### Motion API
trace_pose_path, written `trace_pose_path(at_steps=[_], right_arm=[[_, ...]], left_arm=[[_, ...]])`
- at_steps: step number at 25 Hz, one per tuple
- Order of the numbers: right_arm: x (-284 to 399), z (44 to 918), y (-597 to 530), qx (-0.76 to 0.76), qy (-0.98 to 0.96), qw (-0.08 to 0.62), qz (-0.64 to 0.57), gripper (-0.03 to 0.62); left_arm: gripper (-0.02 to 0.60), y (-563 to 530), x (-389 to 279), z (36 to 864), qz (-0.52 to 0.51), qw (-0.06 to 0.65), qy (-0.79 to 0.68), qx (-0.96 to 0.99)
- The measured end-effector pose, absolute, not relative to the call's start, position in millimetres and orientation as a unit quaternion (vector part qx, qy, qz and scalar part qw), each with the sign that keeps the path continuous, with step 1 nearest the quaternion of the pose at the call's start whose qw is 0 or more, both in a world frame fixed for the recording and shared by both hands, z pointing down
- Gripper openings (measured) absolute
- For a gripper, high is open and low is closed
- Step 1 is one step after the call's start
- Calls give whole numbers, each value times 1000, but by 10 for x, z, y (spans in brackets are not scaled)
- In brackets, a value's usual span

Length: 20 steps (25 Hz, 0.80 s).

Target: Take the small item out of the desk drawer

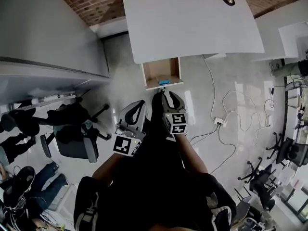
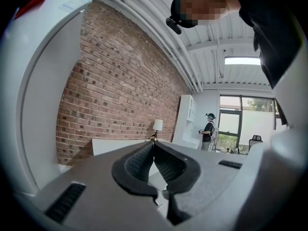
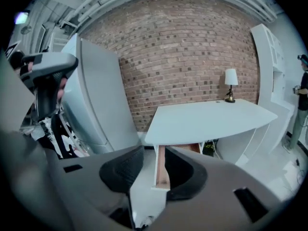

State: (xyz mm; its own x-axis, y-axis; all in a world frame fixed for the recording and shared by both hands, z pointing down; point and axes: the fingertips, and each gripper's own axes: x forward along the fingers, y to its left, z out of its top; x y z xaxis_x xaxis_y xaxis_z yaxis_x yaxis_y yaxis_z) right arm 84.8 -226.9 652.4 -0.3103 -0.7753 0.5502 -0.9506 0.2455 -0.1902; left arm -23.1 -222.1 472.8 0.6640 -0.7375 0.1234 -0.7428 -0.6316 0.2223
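Reaching for the small blue item (image 1: 164,82) is judged to be the step in hand, since the drawer (image 1: 161,70) stands pulled out from under the white desk (image 1: 192,23) and the opening part seems to be done. In the head view the item is seen lying inside the drawer, close against its front panel, untouched. The right gripper (image 1: 164,95) is held just before that panel with its jaws a little apart and nothing gripped. In the right gripper view only the drawer's wooden edge is seen through the gap, and the pads do not seem to press on it. The left gripper (image 1: 137,107) is held back, near the person's body; its own view shows the jaws closed together, tip on tip, with nothing in them. For the next move it is judged that the right gripper must be lifted over the front panel, tipped down into the drawer and its jaws brought to both sides of the item, which is small and lies low, so a careful aim will be needed. The item itself is shown only by the head view. The right gripper view looks along the drawer at a low angle, so the inside is hidden, while the left gripper view is turned up to the brick wall (image 2: 120,81) and a lamp (image 2: 157,125) — neither drawer nor item is seen there.
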Motion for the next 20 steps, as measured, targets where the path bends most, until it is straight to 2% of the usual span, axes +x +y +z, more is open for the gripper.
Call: trace_pose_path(at_steps=[2,8,20], right_arm=[[873,6880,-2396,545,-766,201,274,178],[916,7958,-2681,510,-741,270,343,269],[1148,9673,-2807,473,-676,381,419,325]], left_arm=[[9,-2394,-200,4837,18,131,-415,900],[9,-2877,-94,5160,31,141,-428,892],[9,-3342,77,5800,40,196,-451,870]])
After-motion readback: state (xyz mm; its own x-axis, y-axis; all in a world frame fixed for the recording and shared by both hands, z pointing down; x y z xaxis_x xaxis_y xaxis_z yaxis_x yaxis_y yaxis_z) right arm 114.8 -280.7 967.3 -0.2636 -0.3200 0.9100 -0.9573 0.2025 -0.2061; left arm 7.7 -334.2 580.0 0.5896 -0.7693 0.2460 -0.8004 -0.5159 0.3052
